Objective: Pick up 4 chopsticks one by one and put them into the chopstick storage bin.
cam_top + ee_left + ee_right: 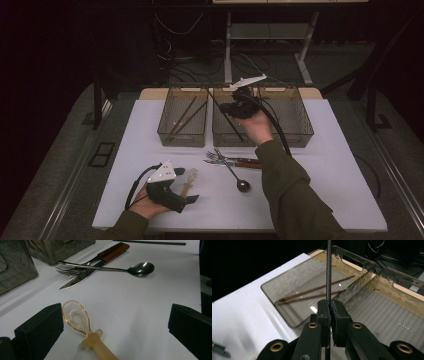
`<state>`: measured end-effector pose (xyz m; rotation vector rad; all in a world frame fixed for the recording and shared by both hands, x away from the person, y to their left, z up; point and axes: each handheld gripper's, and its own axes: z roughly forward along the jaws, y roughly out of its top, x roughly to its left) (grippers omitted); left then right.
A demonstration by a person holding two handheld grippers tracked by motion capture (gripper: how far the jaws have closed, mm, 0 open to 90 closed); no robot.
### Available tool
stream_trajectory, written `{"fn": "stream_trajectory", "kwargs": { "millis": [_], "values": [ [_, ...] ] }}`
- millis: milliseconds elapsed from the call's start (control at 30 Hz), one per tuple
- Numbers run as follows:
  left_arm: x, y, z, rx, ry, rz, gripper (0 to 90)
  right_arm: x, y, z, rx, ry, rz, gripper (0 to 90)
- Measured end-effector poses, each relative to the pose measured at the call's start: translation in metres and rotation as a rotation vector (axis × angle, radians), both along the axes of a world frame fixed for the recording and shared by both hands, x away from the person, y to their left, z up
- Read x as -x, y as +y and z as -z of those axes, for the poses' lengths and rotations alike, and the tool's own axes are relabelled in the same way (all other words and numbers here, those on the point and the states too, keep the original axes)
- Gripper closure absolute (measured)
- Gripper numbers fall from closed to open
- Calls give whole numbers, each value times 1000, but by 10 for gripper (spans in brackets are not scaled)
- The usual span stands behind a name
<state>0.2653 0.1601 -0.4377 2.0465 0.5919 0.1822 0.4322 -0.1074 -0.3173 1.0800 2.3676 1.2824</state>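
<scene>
At the near left of the white table (320, 150), the left gripper (189, 199) rests low with its jaws spread wide, holding nothing; the translucent amber spoon (76, 317) lies on the table between them, close to one jaw. Farther along, in the middle, a fork (71, 271), a wooden-handled knife (100, 262) and a steel spoon (140, 268) lie in a crossed heap. Behind them stand three clear bins; the left bin (272, 285) holds two brown chopsticks (312, 293). The right gripper (330, 312) hovers above the middle bin (387, 315), its jaws pinched tight on a thin black chopstick (328, 270).
</scene>
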Motion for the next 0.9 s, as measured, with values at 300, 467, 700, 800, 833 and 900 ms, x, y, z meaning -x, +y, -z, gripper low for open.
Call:
{"fn": "stream_trajectory", "kwargs": {
  "millis": [300, 467, 700, 800, 833, 900],
  "values": [
    [1, 1, -1, 2, -5, -3, 0, -22, 35, 4, 9, 9, -2, 862],
    [0, 2, -1, 2, -13, -2, 0, -33, 54, 4, 16, 8, -3, 862],
    [0, 1, -1, -1, -13, 2, 0, -44, 79, -2, 2, 5, -9, 861],
    [0, 1, -2, -1, -13, 6, 0, -48, 89, -1, -9, 9, -9, 862],
    [0, 1, -2, 0, -14, 7, 0, -49, 92, -1, -12, 9, -7, 861],
    [0, 1, -2, 2, -13, 9, 0, -52, 98, 1, -13, 10, -8, 861]
  ]
}}
